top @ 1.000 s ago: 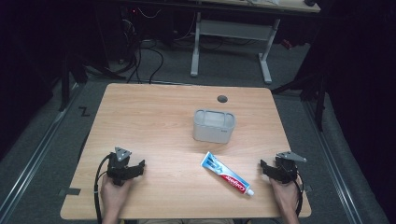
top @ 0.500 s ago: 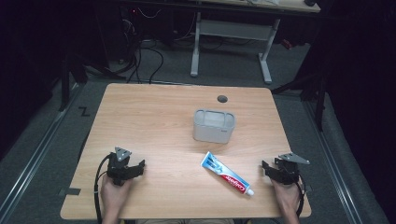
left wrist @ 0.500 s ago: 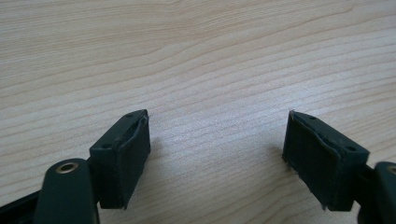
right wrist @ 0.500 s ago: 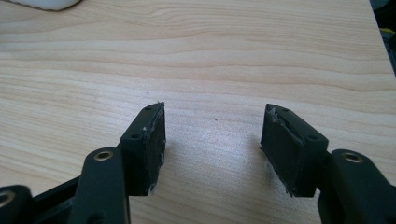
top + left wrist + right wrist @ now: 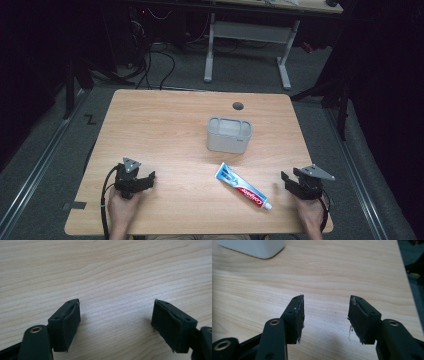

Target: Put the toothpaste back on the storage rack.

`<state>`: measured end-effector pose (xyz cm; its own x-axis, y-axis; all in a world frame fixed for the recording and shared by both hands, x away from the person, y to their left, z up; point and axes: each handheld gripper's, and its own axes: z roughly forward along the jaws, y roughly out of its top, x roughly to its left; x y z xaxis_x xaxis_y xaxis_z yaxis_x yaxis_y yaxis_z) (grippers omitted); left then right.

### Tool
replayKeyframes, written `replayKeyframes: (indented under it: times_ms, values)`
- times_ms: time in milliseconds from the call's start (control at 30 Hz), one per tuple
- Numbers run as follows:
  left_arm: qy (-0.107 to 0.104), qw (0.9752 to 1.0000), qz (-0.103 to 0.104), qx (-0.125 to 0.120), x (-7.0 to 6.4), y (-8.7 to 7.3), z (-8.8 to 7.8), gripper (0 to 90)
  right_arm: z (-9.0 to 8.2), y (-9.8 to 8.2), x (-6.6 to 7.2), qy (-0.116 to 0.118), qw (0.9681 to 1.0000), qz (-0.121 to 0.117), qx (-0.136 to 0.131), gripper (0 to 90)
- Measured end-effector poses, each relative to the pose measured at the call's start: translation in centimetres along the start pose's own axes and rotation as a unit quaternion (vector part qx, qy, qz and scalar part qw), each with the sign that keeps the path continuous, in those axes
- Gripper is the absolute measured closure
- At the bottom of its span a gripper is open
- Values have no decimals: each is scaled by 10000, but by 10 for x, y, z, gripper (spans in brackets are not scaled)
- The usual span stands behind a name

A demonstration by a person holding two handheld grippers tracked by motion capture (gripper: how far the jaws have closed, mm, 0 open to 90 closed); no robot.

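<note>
From above, toothpaste tube (image 5: 244, 186) lies between wide-fingered left gripper (image 5: 146, 180) and right gripper (image 5: 286, 181), fingers just narrowing, empty.

You are working in what looks like a lab or test room set up for recording, not a home. You sit at a plain rectangular light-wood table (image 5: 165, 130) with a round black cable grommet (image 5: 238, 106) near its far edge, standing on grey carpet floor (image 5: 55, 150). Beyond it stands a second desk on white metal legs (image 5: 210, 50), of the office kind. Loose black cables (image 5: 150, 60) trail over the floor by dark equipment at the back left. A metal floor rail (image 5: 30, 185) runs along the left side, and black tape marks (image 5: 90, 119) are stuck to the carpet. The surroundings are kept dark, with light falling only on your table.
</note>
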<state>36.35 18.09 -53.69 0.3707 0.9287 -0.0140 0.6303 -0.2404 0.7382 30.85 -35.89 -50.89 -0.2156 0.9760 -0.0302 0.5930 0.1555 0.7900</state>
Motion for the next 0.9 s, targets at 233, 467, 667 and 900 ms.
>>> replayKeyframes:
  times_ms: [233,467,667,900]
  values:
    - [3,10000,-2,-2,0,0,0,234,-9,5,7,-17,9999,-139,-52,471]
    - [0,10000,-1,-1,0,0,0,234,-15,10,16,158,9994,-300,-34,480]
    - [0,10000,0,0,0,0,0,234,-18,15,26,242,9987,-455,-16,484]
    - [1,10000,1,2,0,0,0,234,-16,22,37,447,9970,-631,107,479]
